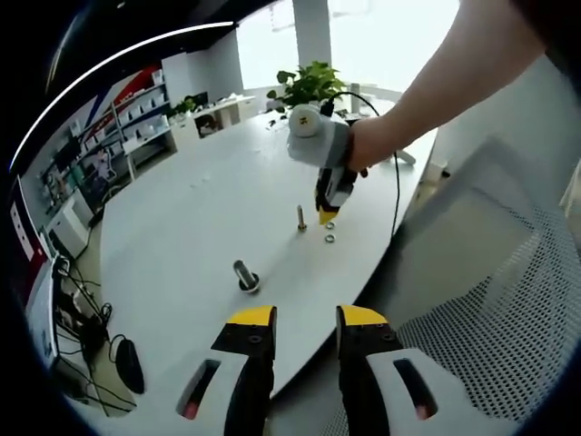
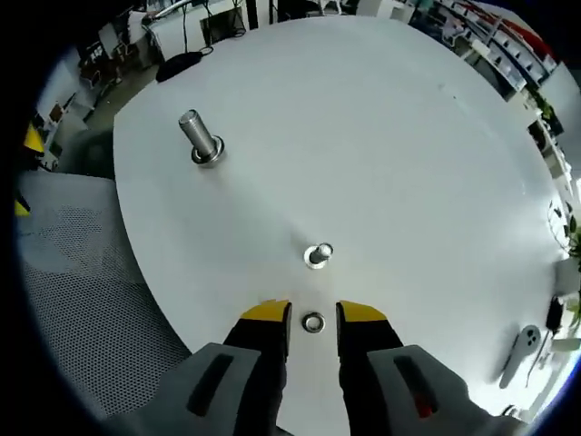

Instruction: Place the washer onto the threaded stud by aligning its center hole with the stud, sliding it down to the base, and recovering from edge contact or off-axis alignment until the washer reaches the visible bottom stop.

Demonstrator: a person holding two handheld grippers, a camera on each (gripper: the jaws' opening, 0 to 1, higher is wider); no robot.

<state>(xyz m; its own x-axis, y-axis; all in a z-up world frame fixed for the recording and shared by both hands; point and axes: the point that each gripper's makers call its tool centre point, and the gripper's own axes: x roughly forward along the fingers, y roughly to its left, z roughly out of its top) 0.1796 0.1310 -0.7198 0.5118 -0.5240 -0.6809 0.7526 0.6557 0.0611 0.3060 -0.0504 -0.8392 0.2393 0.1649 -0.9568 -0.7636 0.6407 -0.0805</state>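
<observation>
We hold the right gripper (image 2: 313,320) open and empty over the table (image 2: 408,136), its jaws straddling the flat washer (image 2: 313,322), the upright stud (image 2: 319,255) just ahead; the left gripper (image 1: 306,322) waits open, well apart.

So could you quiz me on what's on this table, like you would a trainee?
1. True or false: the washer is already on the threaded stud.
2. What lies between the right gripper jaws: A) washer B) large bolt C) cable?
3. Fill in: the left gripper jaws are ___.

Key: 1 false, it lies on the table beside the stud. 2 A. 3 open, holding nothing.
</observation>
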